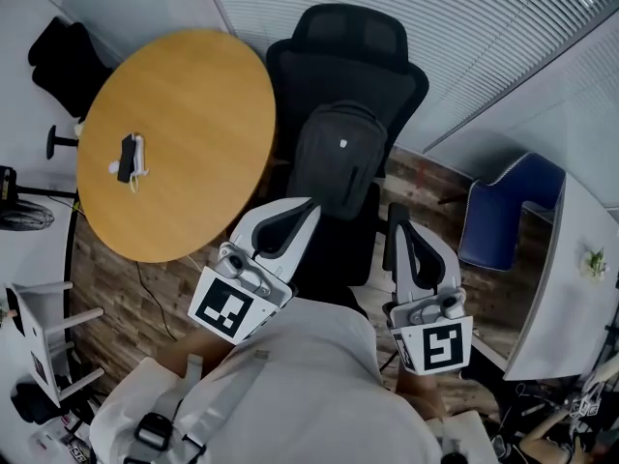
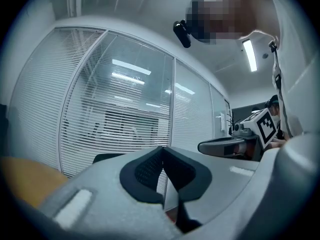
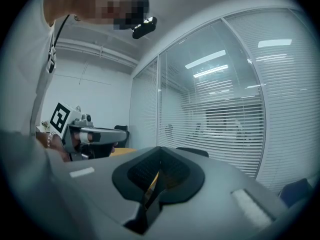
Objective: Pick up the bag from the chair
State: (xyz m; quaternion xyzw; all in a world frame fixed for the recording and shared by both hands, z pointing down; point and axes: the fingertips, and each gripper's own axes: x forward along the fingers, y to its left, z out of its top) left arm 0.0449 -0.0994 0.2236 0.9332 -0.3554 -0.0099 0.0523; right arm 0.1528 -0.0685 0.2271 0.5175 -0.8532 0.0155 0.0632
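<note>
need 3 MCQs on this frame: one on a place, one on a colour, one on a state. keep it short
1. Where is the bag?
A) on the round table
B) on the black chair
C) on the floor

2. What colour is the armchair by the white desk?
A) red
B) blue
C) green

3. How are the left claw and the right claw?
A) both shut, empty
B) both open
C) left one shut on the bag

Answers:
1 B: the bag sits on the seat, against the backrest.
2 B: its shell is plainly blue.
3 A: each gripper view shows the jaws together with nothing between them.
</note>
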